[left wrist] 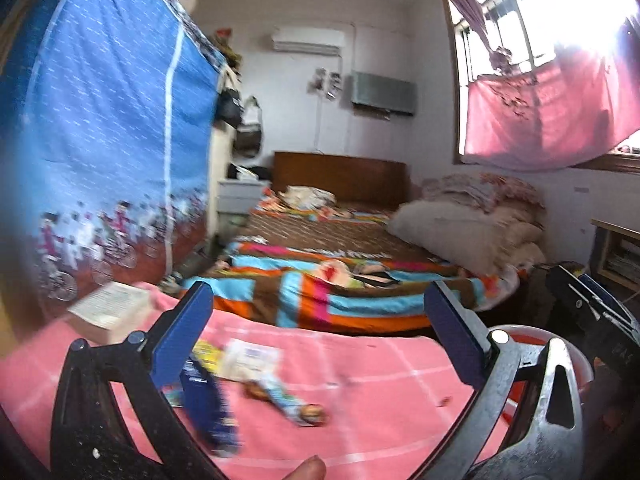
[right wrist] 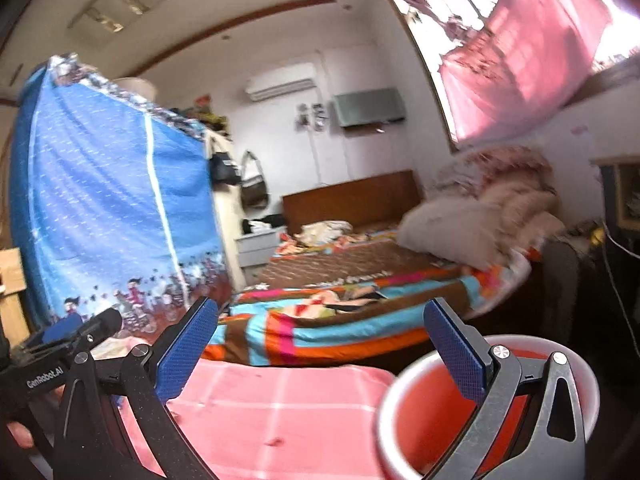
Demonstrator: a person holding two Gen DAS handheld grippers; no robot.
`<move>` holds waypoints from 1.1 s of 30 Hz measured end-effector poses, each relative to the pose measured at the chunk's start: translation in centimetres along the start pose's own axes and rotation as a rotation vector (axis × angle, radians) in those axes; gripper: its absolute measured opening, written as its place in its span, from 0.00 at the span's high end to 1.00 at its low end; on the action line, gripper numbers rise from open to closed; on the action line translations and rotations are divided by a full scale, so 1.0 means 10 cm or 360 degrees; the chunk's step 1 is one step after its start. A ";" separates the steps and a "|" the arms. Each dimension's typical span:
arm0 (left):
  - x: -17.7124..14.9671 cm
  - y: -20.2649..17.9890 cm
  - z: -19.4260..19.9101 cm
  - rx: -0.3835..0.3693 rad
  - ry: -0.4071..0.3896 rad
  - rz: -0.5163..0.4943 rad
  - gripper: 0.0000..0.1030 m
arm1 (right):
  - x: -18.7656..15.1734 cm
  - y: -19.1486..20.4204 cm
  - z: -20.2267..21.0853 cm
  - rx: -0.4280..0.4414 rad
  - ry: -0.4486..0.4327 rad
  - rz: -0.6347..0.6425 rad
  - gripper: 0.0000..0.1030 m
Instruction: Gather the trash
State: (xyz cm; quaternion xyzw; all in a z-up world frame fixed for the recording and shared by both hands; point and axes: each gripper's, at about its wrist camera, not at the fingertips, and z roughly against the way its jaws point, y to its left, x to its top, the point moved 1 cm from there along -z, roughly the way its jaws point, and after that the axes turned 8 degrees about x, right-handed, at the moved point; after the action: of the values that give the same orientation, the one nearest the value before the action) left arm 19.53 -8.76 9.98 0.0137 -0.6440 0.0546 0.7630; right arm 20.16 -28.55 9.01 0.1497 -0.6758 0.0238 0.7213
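1. fingers (left wrist: 188, 332) of the left gripper (left wrist: 320, 336) stand spread wide and released, nothing between them; the right gripper (right wrist: 320, 340) likewise gapes empty.
2. pink checked cloth covers the counter (left wrist: 380, 380); beyond lies a bed (left wrist: 320, 280) with a striped quilt, a blue printed wardrobe cover (left wrist: 112, 120) and a pink curtain (left wrist: 540, 120) at the window.
3. trash on the counter: blurred wrappers (left wrist: 280, 392), a dark blue packet (left wrist: 208, 408), beside a book (left wrist: 108, 308).
4. red bin (right wrist: 432, 400) sits at the counter's right edge, under the right gripper.
5. "genrobot.ai" is printed on the left gripper's body in the right view.
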 end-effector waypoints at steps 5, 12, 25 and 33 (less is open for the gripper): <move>0.00 0.38 0.13 0.0131 -0.0055 0.0000 0.00 | -0.05 0.37 -0.12 0.0123 -0.0002 0.0081 0.00; -0.10 0.95 0.28 0.0272 -0.0080 0.0013 0.00 | -0.22 0.87 -0.23 0.0262 0.0011 0.0202 0.00; -0.30 1.59 0.12 0.0260 0.0160 0.0081 0.00 | -0.64 1.30 -0.59 0.0361 0.0249 0.0368 0.00; -0.46 1.56 -0.31 0.0112 0.0586 0.0069 0.02 | -0.76 1.29 -0.75 0.0389 0.0446 0.0344 0.03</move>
State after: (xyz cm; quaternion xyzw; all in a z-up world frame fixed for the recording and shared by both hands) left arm 20.21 6.71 4.20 0.0164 -0.4913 0.0951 0.8656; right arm 23.71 -13.10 3.58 0.1579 -0.5732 0.2033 0.7779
